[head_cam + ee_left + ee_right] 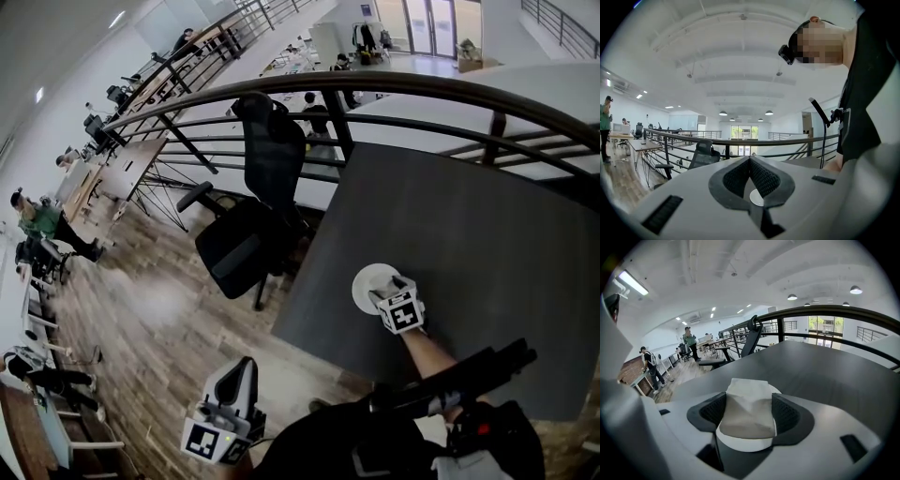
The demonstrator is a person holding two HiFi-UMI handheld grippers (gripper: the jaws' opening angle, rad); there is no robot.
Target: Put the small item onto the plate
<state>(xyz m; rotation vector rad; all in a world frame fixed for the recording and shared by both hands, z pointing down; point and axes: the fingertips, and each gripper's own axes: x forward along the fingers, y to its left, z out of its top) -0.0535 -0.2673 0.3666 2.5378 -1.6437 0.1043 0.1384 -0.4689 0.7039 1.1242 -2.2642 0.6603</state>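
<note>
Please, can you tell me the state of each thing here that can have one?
Right tool: shut on the small packet, over the plate.
Small packet: gripped, not yet released.
Plate: flat on the table, under the packet.
Left tool: shut, empty, off to the table's side.
Office chair: upright, unoccupied.

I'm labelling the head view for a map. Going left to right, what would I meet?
Person in green shirt → office chair → right hand-held gripper.
</note>
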